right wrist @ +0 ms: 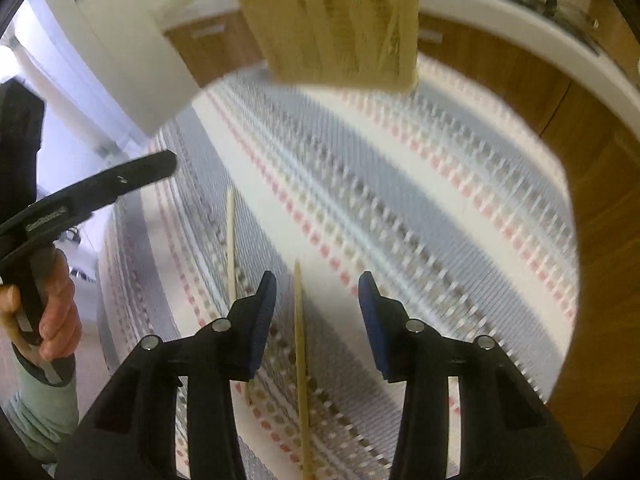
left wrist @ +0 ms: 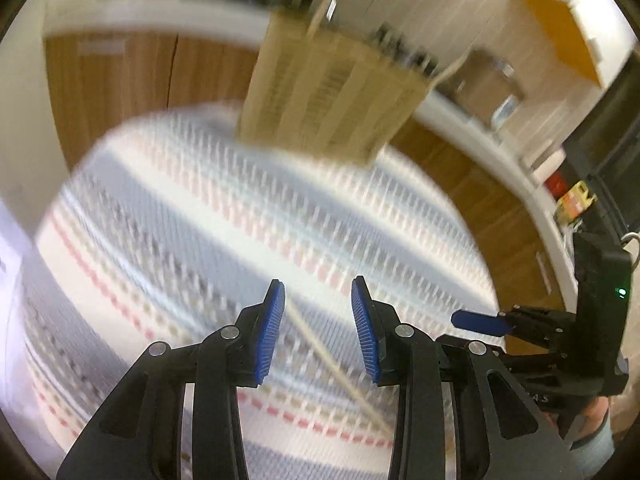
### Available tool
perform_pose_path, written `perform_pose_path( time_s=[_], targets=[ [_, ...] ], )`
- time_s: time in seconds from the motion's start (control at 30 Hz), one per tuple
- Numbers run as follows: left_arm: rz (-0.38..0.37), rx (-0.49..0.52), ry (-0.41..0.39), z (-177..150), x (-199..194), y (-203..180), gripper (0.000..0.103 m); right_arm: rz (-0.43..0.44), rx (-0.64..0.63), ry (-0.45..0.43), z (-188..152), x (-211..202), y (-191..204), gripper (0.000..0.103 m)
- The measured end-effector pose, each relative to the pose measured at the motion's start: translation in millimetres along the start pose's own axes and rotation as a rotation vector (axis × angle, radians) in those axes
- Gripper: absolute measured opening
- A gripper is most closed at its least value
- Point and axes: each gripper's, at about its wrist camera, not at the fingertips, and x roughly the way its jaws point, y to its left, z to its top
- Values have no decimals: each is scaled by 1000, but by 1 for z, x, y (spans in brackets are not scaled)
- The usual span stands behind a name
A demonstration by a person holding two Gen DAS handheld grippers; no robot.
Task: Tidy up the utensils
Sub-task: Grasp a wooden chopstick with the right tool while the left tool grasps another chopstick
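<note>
Left view: the left gripper (left wrist: 318,322) hangs partly open and empty over the striped cloth (left wrist: 200,208), one chopstick (left wrist: 340,372) lying beneath.

Right view: the right gripper (right wrist: 318,316), half open, straddles a chopstick (right wrist: 301,360) without pinching; another (right wrist: 231,240) lies just beside. A box (right wrist: 332,28) stands beyond.

tablecloth (left wrist: 224,216): white, grey/pink/tan striped | box (left wrist: 328,92): tan | chopstick (right wrist: 301,344): pale wood | fingers (left wrist: 272,332): blue

A round table under a striped white, grey and pink cloth (left wrist: 200,216) stands before wood-fronted cabinets (left wrist: 120,80) topped white.
</note>
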Motion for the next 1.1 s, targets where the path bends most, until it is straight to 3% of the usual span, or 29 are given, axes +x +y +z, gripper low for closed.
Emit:
perform_pose_path(
  time_s=[0.27,0.43,0.57,0.63,0.67,0.8,1.1],
  targets=[
    [36,0,92,-6,34,2,33,-4,-34,59,-14,21,17,30],
    [174,101,59,-9,47,-22,33,-31,-78,89,-14,36,29,26],
    [173,111,102,-11,63,-28,33,-64,-104,99,-15,42,35,26],
    [193,131,89,-13,66,-34,33,-75,-109,93,-16,44,37,16],
    [206,147,87,-13,67,-37,33,-84,-112,90,-16,45,37,6],
    [228,186,83,-14,75,-46,34,-49,-72,65,-17,40,21,4],
    [293,283,90,-19,83,-60,34,-87,124,-45,15,22,-46,4]
  ],
)
